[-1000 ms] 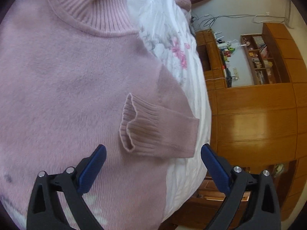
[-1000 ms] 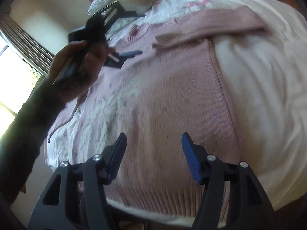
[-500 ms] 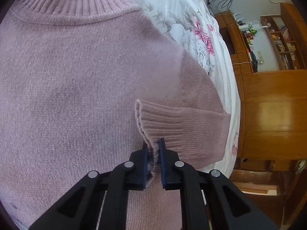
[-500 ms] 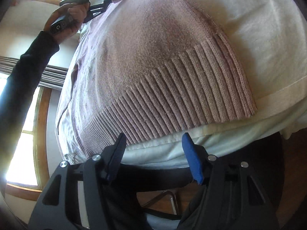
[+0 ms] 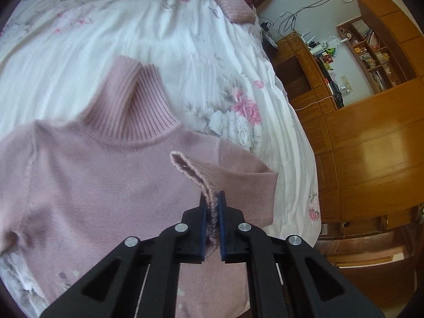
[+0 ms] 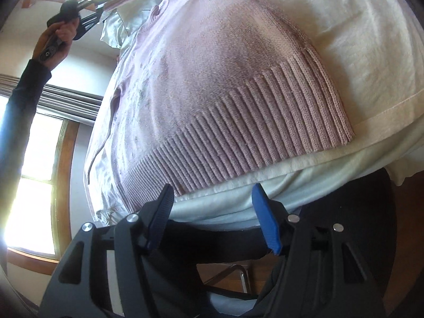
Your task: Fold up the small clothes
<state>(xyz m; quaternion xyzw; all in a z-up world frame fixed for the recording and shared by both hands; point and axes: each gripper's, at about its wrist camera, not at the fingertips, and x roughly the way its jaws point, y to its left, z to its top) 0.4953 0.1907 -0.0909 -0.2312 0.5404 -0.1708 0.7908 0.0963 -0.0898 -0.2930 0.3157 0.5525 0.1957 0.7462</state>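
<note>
A pink sweater is being handled on a bed with two hand-held grippers.

The sweater is lying flat on the floral white bedspread, its ribbed collar pointing toward the pillows and its ribbed hem lying near the bed's edge. The sleeve cuff is being pinched by the left hand-held gripper, whose blue-padded jaws are closed tight on the knit; the cuff is being held raised above the sweater's chest. In the right wrist view, this gripper is being gripped by a hand in a dark sleeve, with the sleeve stretched out from it. The right hand-held gripper is being held wide open and empty, just below the hem, at the bed's edge. A wooden cabinet is standing beside the bed.
</note>
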